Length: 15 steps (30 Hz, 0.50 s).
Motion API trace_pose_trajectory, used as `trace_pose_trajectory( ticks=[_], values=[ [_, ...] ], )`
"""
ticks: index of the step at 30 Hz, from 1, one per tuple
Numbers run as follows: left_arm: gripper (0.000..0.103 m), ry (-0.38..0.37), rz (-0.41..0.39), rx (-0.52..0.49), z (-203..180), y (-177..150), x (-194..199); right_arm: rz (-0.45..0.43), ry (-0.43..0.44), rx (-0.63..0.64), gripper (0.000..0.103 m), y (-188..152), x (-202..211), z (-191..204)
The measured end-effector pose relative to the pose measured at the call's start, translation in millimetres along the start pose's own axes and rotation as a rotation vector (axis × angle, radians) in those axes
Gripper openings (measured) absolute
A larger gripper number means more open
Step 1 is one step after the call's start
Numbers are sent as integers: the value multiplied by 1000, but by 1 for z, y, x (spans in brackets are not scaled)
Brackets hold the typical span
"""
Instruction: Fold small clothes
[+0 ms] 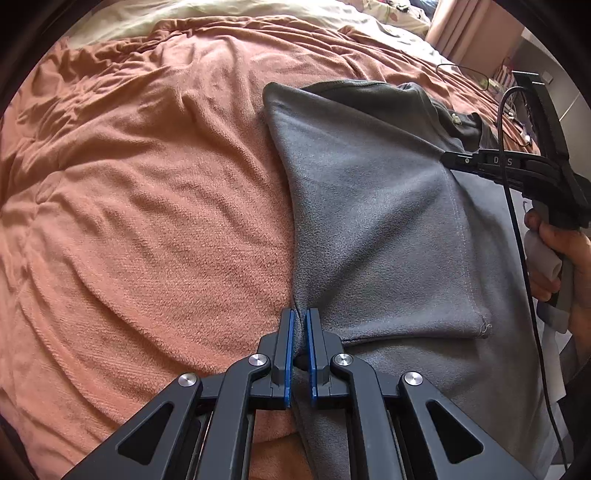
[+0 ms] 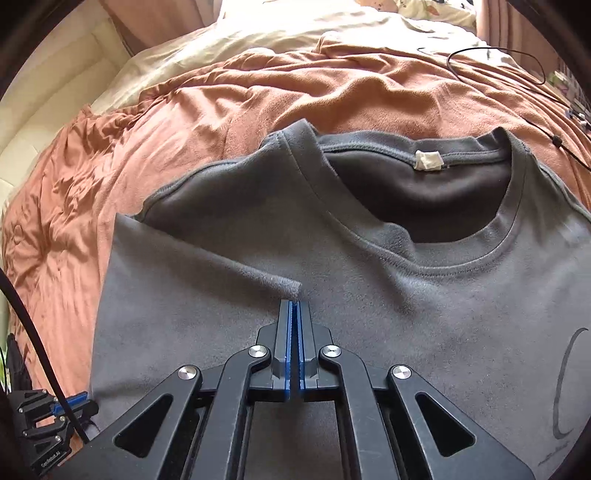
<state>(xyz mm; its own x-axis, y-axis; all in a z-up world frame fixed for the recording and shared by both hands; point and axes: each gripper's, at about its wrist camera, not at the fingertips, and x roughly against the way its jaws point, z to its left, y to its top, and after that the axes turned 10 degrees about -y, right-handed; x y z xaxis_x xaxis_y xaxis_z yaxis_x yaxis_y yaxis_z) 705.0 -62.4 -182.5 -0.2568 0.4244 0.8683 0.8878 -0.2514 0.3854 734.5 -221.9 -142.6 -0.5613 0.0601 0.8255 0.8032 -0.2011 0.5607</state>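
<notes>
Shirt: the grey T-shirt [image 2: 424, 314] lay front up on the bed, with its collar [image 2: 461, 258] toward the far side in your right wrist view and the body running back toward you.
Long axis: collar to hem, roughly along the line your right gripper pointed.
Fold: the shirt's left edge was turned over onto the front, its sleeve [image 2: 229, 184] lying across the chest; in the left wrist view the folded flap [image 1: 369, 221] ended in a stitched hem.
Label: a white tag [image 2: 428, 160] showed inside the neck.
Surface: a rumpled terracotta blanket [image 1: 147, 184] covered the bed, with a cream sheet [image 2: 258, 40] beyond it.
Room: a black cable [image 2: 498, 59] lay looped on the far bedding; curtains [image 1: 465, 26] hung past the bed.
Left gripper [image 1: 299, 317]: you had it angled steeply down at the shirt's left edge, blue pads nearly together and pinching a thin ridge of grey cloth.
Right gripper [image 2: 294, 306]: pads were pressed together, tips down at a small raised fold of the flap; cloth between them could not be made out.
Right hand [image 1: 561, 258]: wrapped round the handle, beside the shirt.
</notes>
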Motion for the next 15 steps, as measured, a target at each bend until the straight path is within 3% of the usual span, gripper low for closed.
trace_pose_trajectory(
  ticks=[1, 2, 5, 13, 15],
  values=[
    [8, 0, -2, 2, 0, 0, 0, 6, 6, 2, 0, -1, 3, 0],
    [11, 4, -6, 3, 0, -1, 2, 6, 14, 7, 7, -2, 6, 0],
    [15, 27, -6, 2, -1, -2, 5, -17, 37, 11, 56, -1, 19, -4],
    [19, 83, -16, 21, -10, 0, 25, -54, 36, 29, 56, -19, 68, -35],
    [30, 90, -21, 18, -16, -1, 32, -60, 32, 30, 56, -26, 86, -46]
  ],
)
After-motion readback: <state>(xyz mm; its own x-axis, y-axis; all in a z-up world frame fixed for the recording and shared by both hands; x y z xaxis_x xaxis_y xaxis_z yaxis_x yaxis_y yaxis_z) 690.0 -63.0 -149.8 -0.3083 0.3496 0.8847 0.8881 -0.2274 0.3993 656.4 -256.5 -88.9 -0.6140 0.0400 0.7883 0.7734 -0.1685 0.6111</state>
